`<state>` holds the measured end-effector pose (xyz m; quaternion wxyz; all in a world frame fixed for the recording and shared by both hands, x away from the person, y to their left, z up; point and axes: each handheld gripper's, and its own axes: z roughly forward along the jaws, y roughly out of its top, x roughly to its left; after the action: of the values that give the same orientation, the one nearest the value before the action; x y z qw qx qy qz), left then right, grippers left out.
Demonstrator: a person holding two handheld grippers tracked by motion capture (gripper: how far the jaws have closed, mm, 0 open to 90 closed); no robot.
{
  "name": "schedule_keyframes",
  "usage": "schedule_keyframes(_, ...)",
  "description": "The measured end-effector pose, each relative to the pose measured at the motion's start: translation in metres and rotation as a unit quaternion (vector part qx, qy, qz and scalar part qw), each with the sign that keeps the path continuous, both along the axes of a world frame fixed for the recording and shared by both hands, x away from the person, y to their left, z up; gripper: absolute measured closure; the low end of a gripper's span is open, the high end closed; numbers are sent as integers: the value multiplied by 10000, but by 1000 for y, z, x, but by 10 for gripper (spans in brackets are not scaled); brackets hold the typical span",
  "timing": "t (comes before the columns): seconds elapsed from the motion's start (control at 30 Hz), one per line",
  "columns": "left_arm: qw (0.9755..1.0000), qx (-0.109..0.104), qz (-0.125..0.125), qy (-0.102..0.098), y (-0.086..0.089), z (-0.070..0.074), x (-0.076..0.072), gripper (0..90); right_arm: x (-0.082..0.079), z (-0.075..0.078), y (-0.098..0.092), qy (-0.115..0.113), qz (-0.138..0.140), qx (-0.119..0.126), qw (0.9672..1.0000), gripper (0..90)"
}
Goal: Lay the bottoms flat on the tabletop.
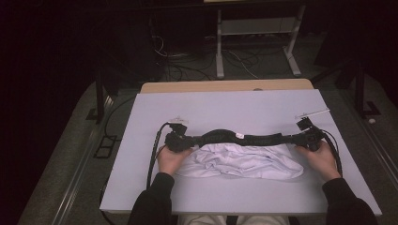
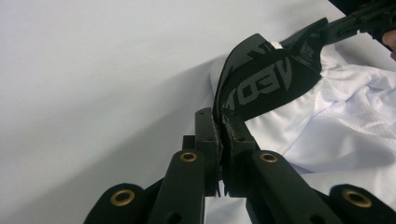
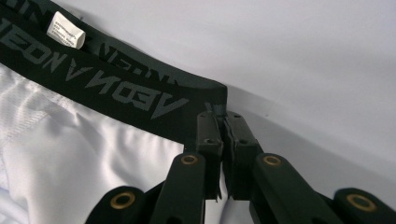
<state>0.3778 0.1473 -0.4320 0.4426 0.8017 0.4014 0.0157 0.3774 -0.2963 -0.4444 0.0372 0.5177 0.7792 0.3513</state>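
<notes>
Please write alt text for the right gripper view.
The right gripper, its two black jaws shut, pinches the end of the black lettered elastic waistband of a white fabric garment. A small white label sits on the band, above the pale table.

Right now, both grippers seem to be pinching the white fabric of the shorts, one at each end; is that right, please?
Not quite: both grippers, left and right, pinch the black waistband, one at each end, not the white fabric. Both gripper views show it.
</notes>
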Motion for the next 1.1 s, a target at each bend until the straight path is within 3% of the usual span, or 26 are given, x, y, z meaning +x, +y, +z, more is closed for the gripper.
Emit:
schedule_keyframes(0.3, 9998, 97, -113, -106, 2, 13, -1, 862, -2, 7, 0, -176, 13, -8, 9998, 852)
schedule_keyframes(0.47, 9997, 164, -102, -151, 7, 22, -1, 864, -2, 19, 5, -293, -4, -23, 9996, 852)
schedule_keyframes(0.63, 9987, 433, -32, -269, 13, 41, 6, 865, 15, 35, 10, -442, -5, 236, 9987, 851)
schedule_keyframes(1.1, 9956, 747, 135, -553, 15, 95, 37, 865, 50, 81, 17, -724, -169, 313, 9967, 851)
